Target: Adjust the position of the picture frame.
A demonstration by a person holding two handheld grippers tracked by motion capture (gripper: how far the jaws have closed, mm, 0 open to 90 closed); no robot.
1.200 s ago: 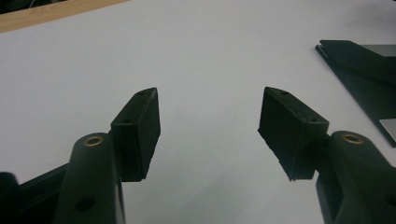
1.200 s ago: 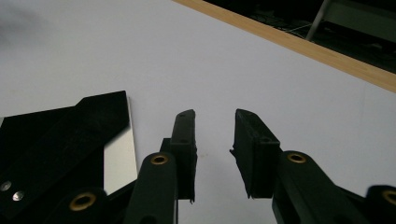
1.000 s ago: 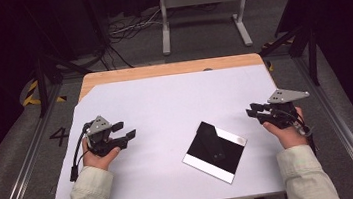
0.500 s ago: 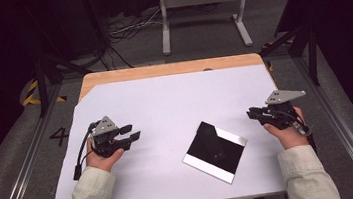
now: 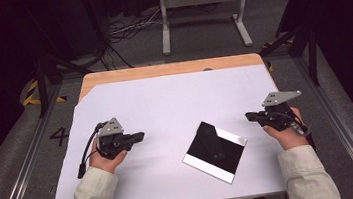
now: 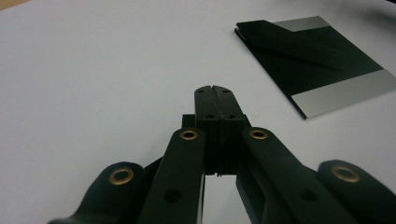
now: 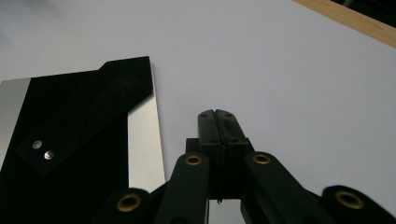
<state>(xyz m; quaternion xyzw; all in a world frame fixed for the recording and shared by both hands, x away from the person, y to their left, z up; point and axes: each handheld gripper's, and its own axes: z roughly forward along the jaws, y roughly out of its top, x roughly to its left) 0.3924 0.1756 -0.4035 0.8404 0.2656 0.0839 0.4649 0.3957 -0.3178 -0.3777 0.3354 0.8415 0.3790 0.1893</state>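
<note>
Left claw (image 5: 137,135) near desk (image 5: 174,94) left edge, clenched on nothing, jaws just closed. Black folder (image 5: 215,150) with silver strips lies flat, skewed, right of centre toward front edge, well apart from both claws. Right claw (image 5: 250,116) near right edge, jaws just closed, clenched, empty. Next likely a pickup: open first, come in low at a folder edge, pinch the flap side. No containers on desk.
</note>
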